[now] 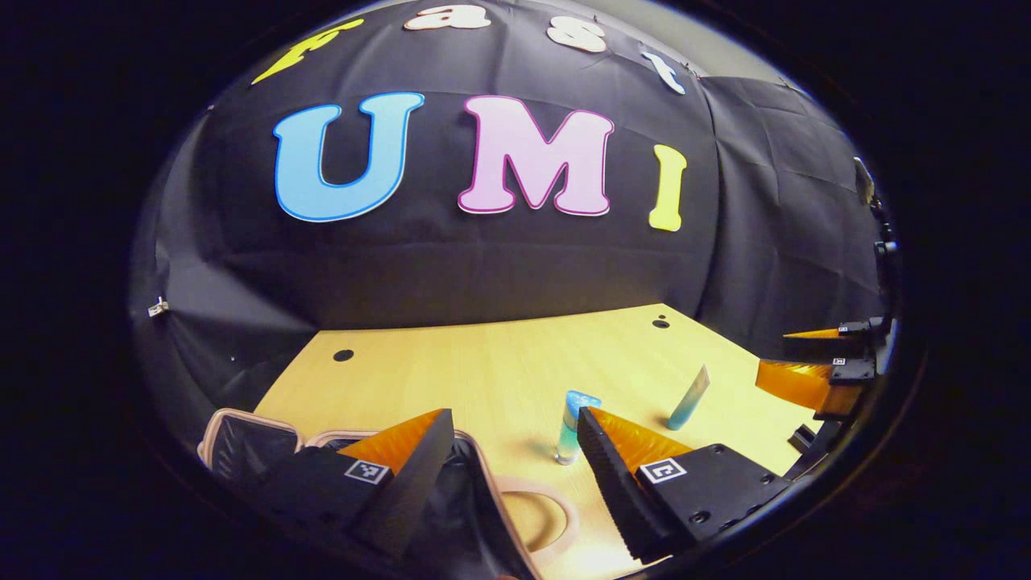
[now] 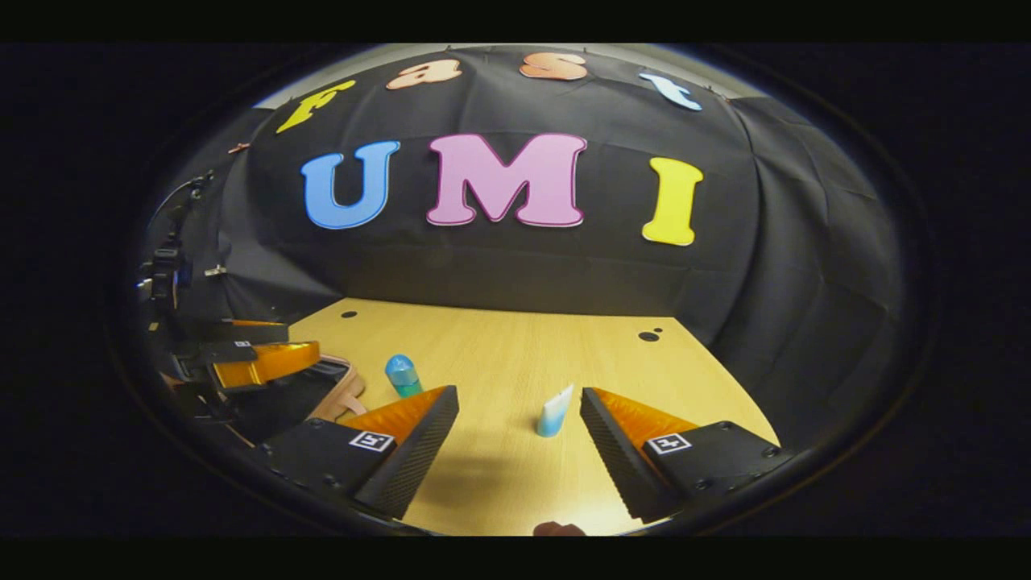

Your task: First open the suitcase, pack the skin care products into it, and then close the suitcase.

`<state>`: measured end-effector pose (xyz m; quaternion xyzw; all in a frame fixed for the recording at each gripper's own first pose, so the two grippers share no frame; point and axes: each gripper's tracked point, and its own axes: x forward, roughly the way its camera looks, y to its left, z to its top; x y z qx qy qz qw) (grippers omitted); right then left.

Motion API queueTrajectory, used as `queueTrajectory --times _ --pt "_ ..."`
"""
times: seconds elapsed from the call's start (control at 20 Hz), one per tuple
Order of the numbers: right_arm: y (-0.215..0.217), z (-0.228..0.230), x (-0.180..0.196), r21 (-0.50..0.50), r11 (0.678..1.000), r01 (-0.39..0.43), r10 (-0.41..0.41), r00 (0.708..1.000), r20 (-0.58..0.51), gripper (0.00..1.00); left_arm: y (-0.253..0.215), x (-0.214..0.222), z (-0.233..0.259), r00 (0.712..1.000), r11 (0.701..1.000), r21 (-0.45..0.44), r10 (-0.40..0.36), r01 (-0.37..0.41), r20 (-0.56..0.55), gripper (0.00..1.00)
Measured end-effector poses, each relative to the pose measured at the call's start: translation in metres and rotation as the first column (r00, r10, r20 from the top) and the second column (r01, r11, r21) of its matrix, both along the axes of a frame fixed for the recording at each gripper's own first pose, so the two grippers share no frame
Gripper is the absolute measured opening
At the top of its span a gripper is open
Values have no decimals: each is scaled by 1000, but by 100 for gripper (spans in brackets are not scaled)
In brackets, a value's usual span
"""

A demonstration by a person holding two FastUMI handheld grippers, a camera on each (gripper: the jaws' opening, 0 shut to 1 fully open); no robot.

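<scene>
Suitcase sits at the near left of the table, under your left gripper; it looks already open, dark lining showing inside a pale rim, with a pale loop handle lying flat on the wood beside it. It reads as a soft shell, so judge it light and floppy: the lid will likely sag, so take it by the rim or handle, not the fabric. Two products are not yet packed. The capped tube stands upright just ahead of the left gripper's right finger, near the case; in the right gripper view it is the tube beside the case edge. The flat tube stands on its cap, leaning a little, between and just ahead of your right gripper fingers; in the left gripper view it stands farther right, well apart from the case. Both tubes look like light, smooth plastic, squeezable and easy to tip, so pinch low to mid body across the wide faces, gently. Left fingers are spread wide, holding nothing. Right fingers are also wide and empty. The flat tube looks like the next pick for the right gripper; it may slip or topple if you nudge it before closing.
</scene>
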<state>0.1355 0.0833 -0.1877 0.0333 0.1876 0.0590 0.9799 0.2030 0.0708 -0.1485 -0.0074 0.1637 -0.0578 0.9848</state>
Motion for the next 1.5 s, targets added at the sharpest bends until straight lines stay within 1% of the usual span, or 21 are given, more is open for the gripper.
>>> queueTrajectory --times 0.15,0.3,0.6,0.65,0.7,0.75,0.85,0.9,0.95,1.0,1.15,1.2,1.25,1.4,1.45,1.5 --pt "-13 -10 13 -12 999 -52 52 999 -12 97 -32 20 -29 999 1000 -6 7 -7 -37 97" --pt "-30 -19 25 -38 995 -89 88 996 -24 97 -52 38 -55 997 1000 18 9 -8 -76 97" --pt "-45 -41 37 -33 994 -109 107 992 -64 97 -71 76 -98 989 1000 19 19 -17 -145 97" --pt "-46 -44 38 -33 993 -114 112 991 -72 93 -71 82 -105 987 1000 21 23 -20 -158 97" --pt "-47 -46 39 -33 993 -117 114 991 -75 93 -70 87 -113 985 999 25 29 -25 -168 98" --pt "-48 -47 40 -36 993 -116 113 991 -75 97 -69 89 -121 982 999 24 28 -24 -184 97" --pt "-51 -53 42 -41 992 -115 111 990 -87 97 -76 90 -133 975 1000 -6 1 -2 -221 98" --pt "-53 -56 43 -41 993 -113 109 990 -92 93 -77 90 -137 973 1000 -15 -6 3 -232 94" --pt "-53 -59 45 -36 993 -108 105 990 -97 97 -72 90 -134 972 1000 -10 11 -14 -233 70" --pt "-54 -61 45 -32 994 -103 100 990 -102 97 -74 105 -144 974 1000 -11 8 -11 -225 46" --pt "-52 -67 48 -25 995 -97 93 989 -116 97 -72 95 -139 972 1000 12 6 -4 -234 43" --pt "-50 -70 49 -20 995 -98 95 988 -122 97 -73 95 -138 971 1000 17 3 1 -237 40" --pt "-46 -75 51 -12 995 -102 100 987 -128 97 -73 95 -139 971 1000 18 0 5 -237 43" --pt "-32 -100 58 41 994 -97 102 979 -179 97 -73 96 -138 971 1000 16 -2 6 -238 43" --pt "-30 -113 63 52 995 -87 95 975 -203 98 -73 95 -139 971 1000 15 -1 5 -240 39" --pt "-29 -126 67 52 995 -79 90 967 -237 98 -73 95 -139 971 1000 15 0 4 -240 43"
